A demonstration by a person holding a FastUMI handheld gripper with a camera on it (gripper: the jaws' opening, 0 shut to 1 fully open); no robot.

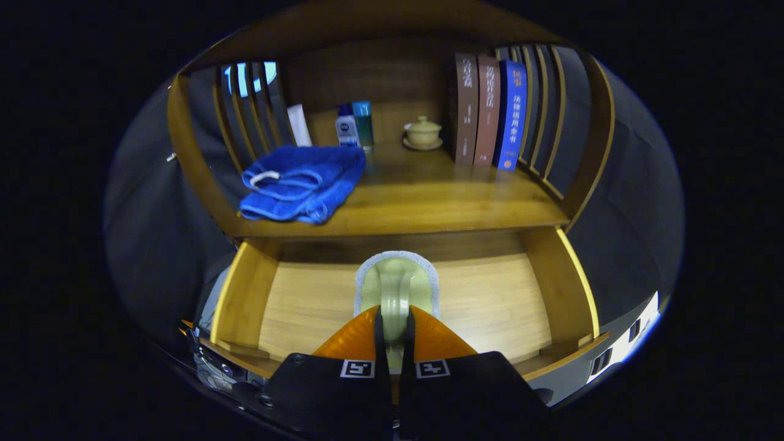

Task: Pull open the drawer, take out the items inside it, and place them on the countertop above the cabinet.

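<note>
Got the fingers pinched on the slipper

My gripper point(392, 327) has its fingers point(358, 337) closed narrow on a pale green slipper point(397, 283), held above the floor of the open drawer point(245, 294). Beyond that, the desk point(441, 202) has a folded blue towel point(300, 182), two small bottles point(354, 125), a lidded teacup point(422, 132) and three books point(489, 109) standing upright.

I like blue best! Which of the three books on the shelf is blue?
The blue book is the one next to the slats, farthest from the teacup. The other two books are brown. The gripper is shut on a scrubber.
</note>
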